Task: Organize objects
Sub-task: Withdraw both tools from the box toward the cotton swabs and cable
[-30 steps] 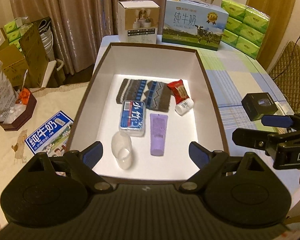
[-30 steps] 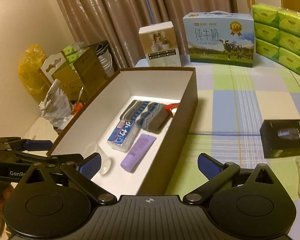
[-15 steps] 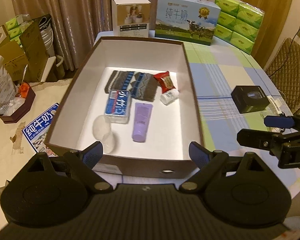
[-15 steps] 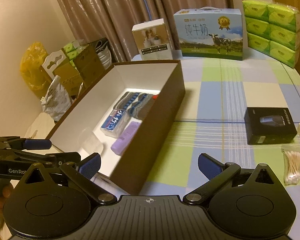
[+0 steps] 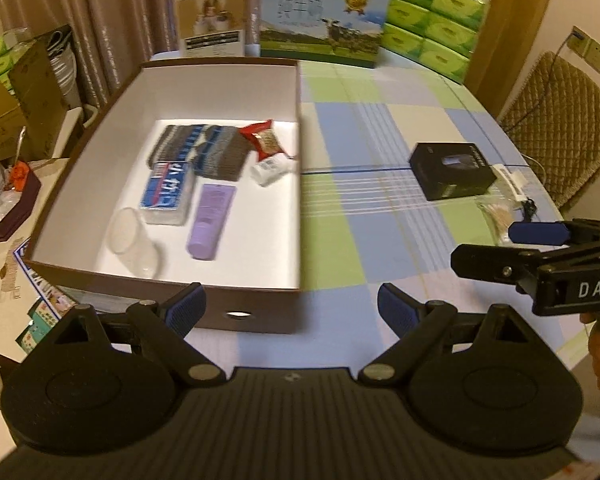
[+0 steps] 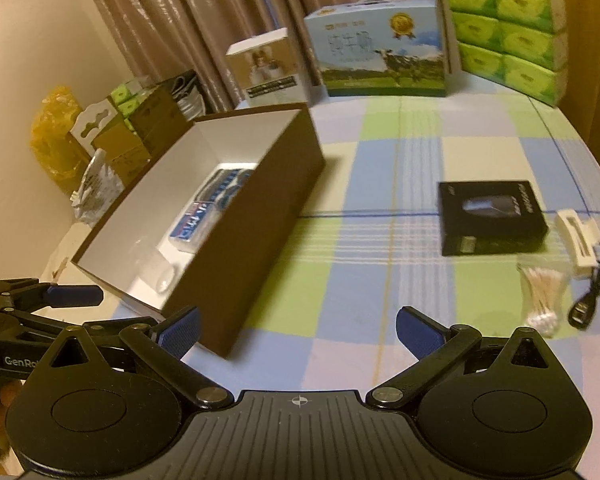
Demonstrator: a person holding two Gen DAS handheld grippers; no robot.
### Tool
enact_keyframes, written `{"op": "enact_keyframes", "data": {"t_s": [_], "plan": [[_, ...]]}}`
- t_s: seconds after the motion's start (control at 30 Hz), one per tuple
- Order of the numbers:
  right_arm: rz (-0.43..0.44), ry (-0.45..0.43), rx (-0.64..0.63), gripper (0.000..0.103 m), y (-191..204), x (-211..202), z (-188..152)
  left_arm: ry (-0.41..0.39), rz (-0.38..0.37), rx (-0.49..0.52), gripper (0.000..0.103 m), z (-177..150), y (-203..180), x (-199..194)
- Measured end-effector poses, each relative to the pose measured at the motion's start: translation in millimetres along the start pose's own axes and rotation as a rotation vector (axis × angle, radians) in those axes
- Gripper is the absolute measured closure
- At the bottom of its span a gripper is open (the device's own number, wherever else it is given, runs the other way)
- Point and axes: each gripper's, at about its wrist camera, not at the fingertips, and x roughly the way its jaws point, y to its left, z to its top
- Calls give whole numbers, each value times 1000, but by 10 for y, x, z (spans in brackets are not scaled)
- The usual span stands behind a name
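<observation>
A brown box (image 5: pixel 236 312) with a white inside sits at the table's left edge. It holds folded socks (image 5: pixel 204 150), a blue tissue pack (image 5: pixel 166 190), a purple tube (image 5: pixel 212 220), a clear cup (image 5: pixel 134 242), a red snack packet (image 5: pixel 264 138) and a small white bottle (image 5: pixel 270 170). On the checked cloth to the right lie a black mouse box (image 6: pixel 490 216), a bag of cotton swabs (image 6: pixel 542 298), a white clip (image 6: pixel 578 236) and a black cable (image 6: pixel 592 300). My left gripper (image 5: pixel 292 308) is open and empty in front of the box. My right gripper (image 6: pixel 298 330) is open and empty above the cloth.
A milk carton box (image 5: pixel 324 20), a white product box (image 5: pixel 210 18) and green tissue packs (image 5: pixel 432 16) stand along the table's far edge. A padded chair (image 5: pixel 560 132) is on the right. Cardboard boxes and bags (image 6: pixel 120 136) crowd the left side beyond the table.
Both grippers have pulled back and turned right. The brown box has slid left in both views; the mouse box, swabs, clip and cable have come into fuller view. Both grippers stay open.
</observation>
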Motion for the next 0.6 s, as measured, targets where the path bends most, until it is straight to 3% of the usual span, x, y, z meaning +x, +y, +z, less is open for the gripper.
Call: {"op": "enact_keyframes", "data": {"t_s": [0.6], "plan": [[-166, -25, 213, 2, -1067, -518, -211, 25, -108, 129, 12, 183, -1016, 377]]}}
